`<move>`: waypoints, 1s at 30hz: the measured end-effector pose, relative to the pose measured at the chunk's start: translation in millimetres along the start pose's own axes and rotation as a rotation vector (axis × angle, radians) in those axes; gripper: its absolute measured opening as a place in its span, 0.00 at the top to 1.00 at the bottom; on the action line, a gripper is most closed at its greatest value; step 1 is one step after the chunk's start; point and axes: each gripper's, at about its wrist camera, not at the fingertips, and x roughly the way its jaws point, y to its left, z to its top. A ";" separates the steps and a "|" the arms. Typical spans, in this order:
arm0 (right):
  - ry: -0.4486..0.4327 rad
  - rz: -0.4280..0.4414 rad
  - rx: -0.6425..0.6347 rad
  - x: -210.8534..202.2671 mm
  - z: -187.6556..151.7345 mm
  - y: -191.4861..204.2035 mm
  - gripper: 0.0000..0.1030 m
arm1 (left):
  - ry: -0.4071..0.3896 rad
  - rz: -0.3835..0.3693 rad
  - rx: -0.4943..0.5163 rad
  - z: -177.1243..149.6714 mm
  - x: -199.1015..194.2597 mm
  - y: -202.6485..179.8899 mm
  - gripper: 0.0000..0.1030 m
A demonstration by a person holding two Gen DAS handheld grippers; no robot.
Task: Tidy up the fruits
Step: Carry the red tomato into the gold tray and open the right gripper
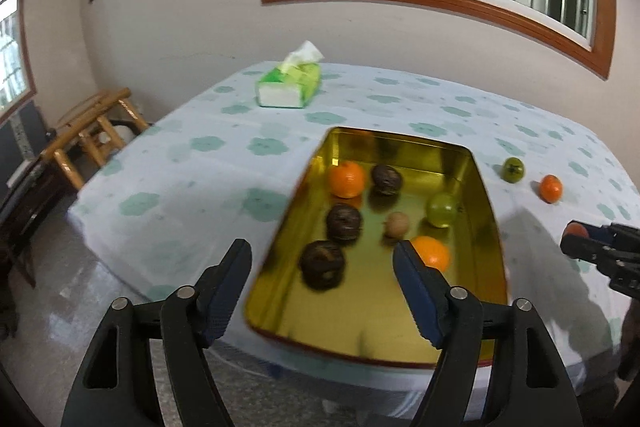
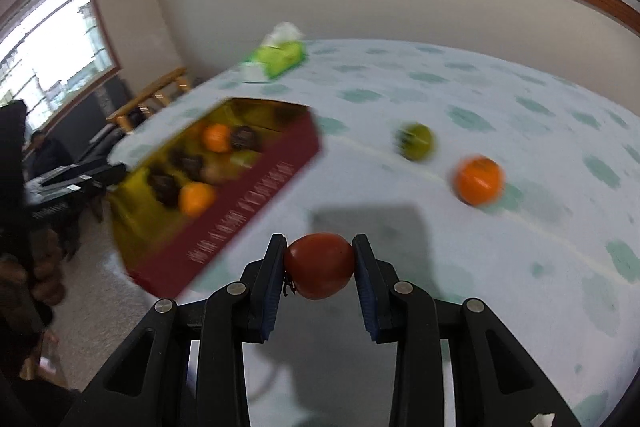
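A gold-lined tin (image 1: 360, 319) with red outer walls (image 2: 248, 211) sits at the table's near edge. It holds two oranges (image 1: 347, 179), three dark round fruits (image 1: 343, 222), a green fruit (image 1: 441, 209) and a small beige one (image 1: 397, 224). My left gripper (image 1: 322, 251) hangs open over the tin's near end with nothing between its fingers. My right gripper (image 2: 319, 242) is shut on a red tomato (image 2: 320, 267) above the cloth, right of the tin. Farther right, a green fruit (image 2: 416, 141) and an orange (image 2: 478, 180) lie loose on the table.
A green tissue pack (image 1: 290, 85) lies at the table's far side. A wooden chair (image 1: 92, 131) stands on the floor to the left. The flower-print tablecloth (image 1: 200, 179) drops off at the left and near edges. A seated person (image 2: 44, 151) is at far left.
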 end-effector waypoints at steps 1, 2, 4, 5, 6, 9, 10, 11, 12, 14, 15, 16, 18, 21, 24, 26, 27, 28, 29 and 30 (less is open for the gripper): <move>0.000 0.022 -0.018 1.5 4.7 9.7 0.70 | -0.007 0.013 0.001 -0.3 -1.8 2.1 0.22; 0.001 0.043 -0.037 3.8 9.2 20.2 0.70 | -0.016 0.022 0.002 -1.0 -4.2 4.8 0.21; 0.009 0.092 -0.071 10.9 17.5 40.2 0.70 | -0.030 0.031 0.000 -2.2 -8.3 9.6 0.20; 0.014 0.112 -0.084 15.1 20.5 49.0 0.70 | -0.033 0.031 -0.001 -2.2 -9.2 10.9 0.20; 0.021 0.129 -0.097 19.9 24.2 57.2 0.70 | -0.034 0.031 -0.001 -2.1 -9.9 12.5 0.19; 0.047 0.180 -0.136 42.2 36.5 82.8 0.70 | -0.045 0.031 0.000 -2.1 -12.8 15.6 0.18; 0.053 0.191 -0.146 47.5 39.3 88.6 0.70 | -0.049 0.033 0.002 -1.8 -13.5 15.7 0.17; 0.062 0.200 -0.160 55.3 43.1 95.9 0.70 | -0.053 0.040 0.006 -1.4 -14.1 16.0 0.17; 0.068 0.204 -0.169 59.9 44.5 100.1 0.70 | -0.055 0.055 0.011 -1.8 -15.2 16.0 0.16; 0.083 0.223 -0.192 73.3 51.7 112.0 0.70 | -0.062 0.068 0.019 -2.4 -16.4 17.5 0.16; 0.097 0.233 -0.203 81.5 55.5 116.4 0.70 | -0.065 0.068 0.022 -2.7 -16.9 18.6 0.16; 0.108 0.236 -0.211 86.7 57.2 119.5 0.69 | -0.065 0.070 0.022 -3.2 -17.2 20.0 0.16; 0.124 0.233 -0.233 95.9 58.9 127.0 0.69 | -0.055 0.081 0.020 -3.4 -15.7 22.1 0.16; 0.151 0.210 -0.256 113.5 63.9 134.2 0.69 | -0.049 0.104 0.014 -3.1 -13.0 25.4 0.16; 0.169 0.197 -0.252 123.5 66.2 135.6 0.69 | -0.049 0.105 0.014 -2.9 -11.6 26.7 0.16; 0.173 0.190 -0.250 126.0 67.2 135.7 0.69 | -0.053 0.102 0.015 -3.1 -11.4 27.3 0.16; 0.176 0.189 -0.250 128.4 67.9 136.0 0.69 | -0.054 0.099 0.018 -3.1 -11.1 27.4 0.16; 0.178 0.188 -0.251 129.6 68.4 136.4 0.69 | -0.055 0.098 0.021 -3.2 -10.8 27.2 0.16; 0.179 0.187 -0.250 130.4 68.5 136.7 0.69 | -0.055 0.097 0.023 -3.2 -10.2 26.8 0.16; 0.181 0.186 -0.251 131.4 68.3 137.0 0.68 | -0.053 0.095 0.026 -3.1 -9.3 25.9 0.16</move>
